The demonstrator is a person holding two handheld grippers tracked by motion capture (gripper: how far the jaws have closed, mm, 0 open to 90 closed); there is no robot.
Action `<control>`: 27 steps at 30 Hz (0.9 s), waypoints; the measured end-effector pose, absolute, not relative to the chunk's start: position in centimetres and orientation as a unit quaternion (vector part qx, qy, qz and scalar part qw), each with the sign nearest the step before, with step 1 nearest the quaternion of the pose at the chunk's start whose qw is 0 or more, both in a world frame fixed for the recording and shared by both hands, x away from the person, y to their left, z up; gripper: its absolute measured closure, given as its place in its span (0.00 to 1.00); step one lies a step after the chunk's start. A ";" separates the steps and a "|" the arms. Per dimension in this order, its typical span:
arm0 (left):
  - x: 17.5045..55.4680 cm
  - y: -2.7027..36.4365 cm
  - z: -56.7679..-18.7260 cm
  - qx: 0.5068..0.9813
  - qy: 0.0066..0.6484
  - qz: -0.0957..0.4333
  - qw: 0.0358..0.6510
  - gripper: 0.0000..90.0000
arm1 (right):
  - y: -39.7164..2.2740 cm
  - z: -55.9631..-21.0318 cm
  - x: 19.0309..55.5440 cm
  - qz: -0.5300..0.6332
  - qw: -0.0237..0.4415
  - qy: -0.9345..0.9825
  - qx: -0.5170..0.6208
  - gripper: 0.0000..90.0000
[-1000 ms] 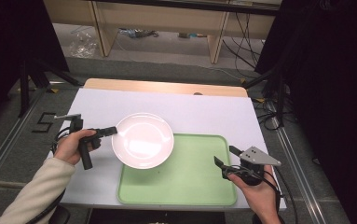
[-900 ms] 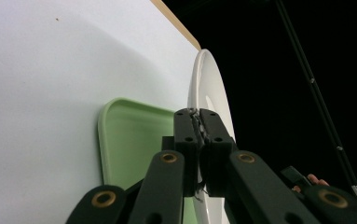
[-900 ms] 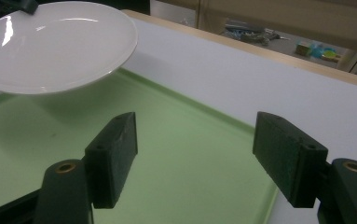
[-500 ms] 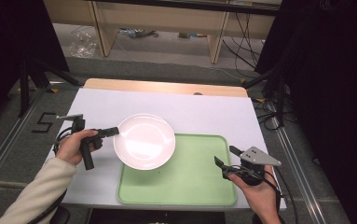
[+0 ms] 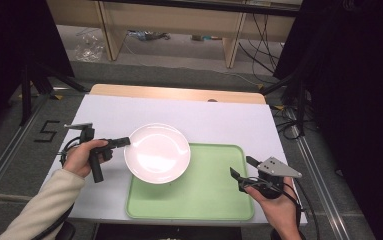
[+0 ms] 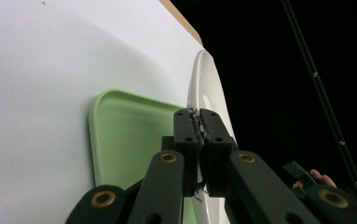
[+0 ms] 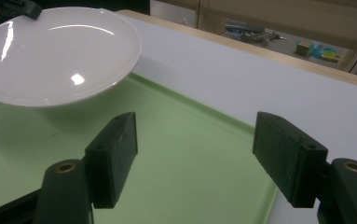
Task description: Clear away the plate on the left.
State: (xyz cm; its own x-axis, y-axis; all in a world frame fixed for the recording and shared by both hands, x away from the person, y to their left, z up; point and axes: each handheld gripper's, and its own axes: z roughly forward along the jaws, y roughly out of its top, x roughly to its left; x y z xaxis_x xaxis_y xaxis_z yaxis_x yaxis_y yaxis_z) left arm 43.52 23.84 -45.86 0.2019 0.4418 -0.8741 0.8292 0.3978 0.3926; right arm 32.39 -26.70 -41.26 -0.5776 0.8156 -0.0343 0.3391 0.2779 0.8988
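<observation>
Plate [image 5: 157, 152] held by its rim at nine o'clock in the left gripper [image 5: 121, 142], jaws pinched tight on the thin edge, hangs above the table [image 5: 219, 117] with its near half over the ten o'clock corner of the green tray [image 5: 204, 190]. In the left gripper view the pads meet on the plate's [image 6: 209, 93] rim with almost nothing between them, and the tray's [image 6: 120, 135] lip shows behind it. From the right gripper view the plate [image 7: 59, 53] floats clear of the tray [image 7: 167, 158], a shadow beneath it, so I judge it is not yet set down. The right gripper [image 5: 244, 170] waits at the tray's four o'clock side, jaws spread wide and holding nothing. The risk I see lies in that one-sided pinch: a smooth, glossy plate gripped at a single point wants to pivot, and its far edge at three o'clock could sag or swing. If it is lowered while half off the tray, its underside may catch the raised lip and tip, or slip free of the pads and clatter down. Any quick twist of the left hand [image 5: 81, 157] would make that worse.
</observation>
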 end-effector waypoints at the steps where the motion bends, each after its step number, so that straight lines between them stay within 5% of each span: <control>1: 43.5 23.8 -45.9 0.523 0.608 -0.170 0.573 0.96 | -26.7 -41.3 32.4 0.464 0.257 0.757 0.381 0.35; 27: 43.6 22.6 -46.0 0.539 0.612 -0.171 0.554 0.96 | -26.7 -41.3 32.4 0.466 0.258 0.756 0.380 0.35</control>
State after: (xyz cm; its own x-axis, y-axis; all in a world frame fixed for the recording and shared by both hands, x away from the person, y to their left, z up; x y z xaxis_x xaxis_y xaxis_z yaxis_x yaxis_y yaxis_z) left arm 43.57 22.57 -45.99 0.1934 0.4690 -0.8618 0.8485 0.3611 0.3869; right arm 32.39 -26.69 -41.25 -0.5779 0.8153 -0.0352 0.3342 0.2758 0.9012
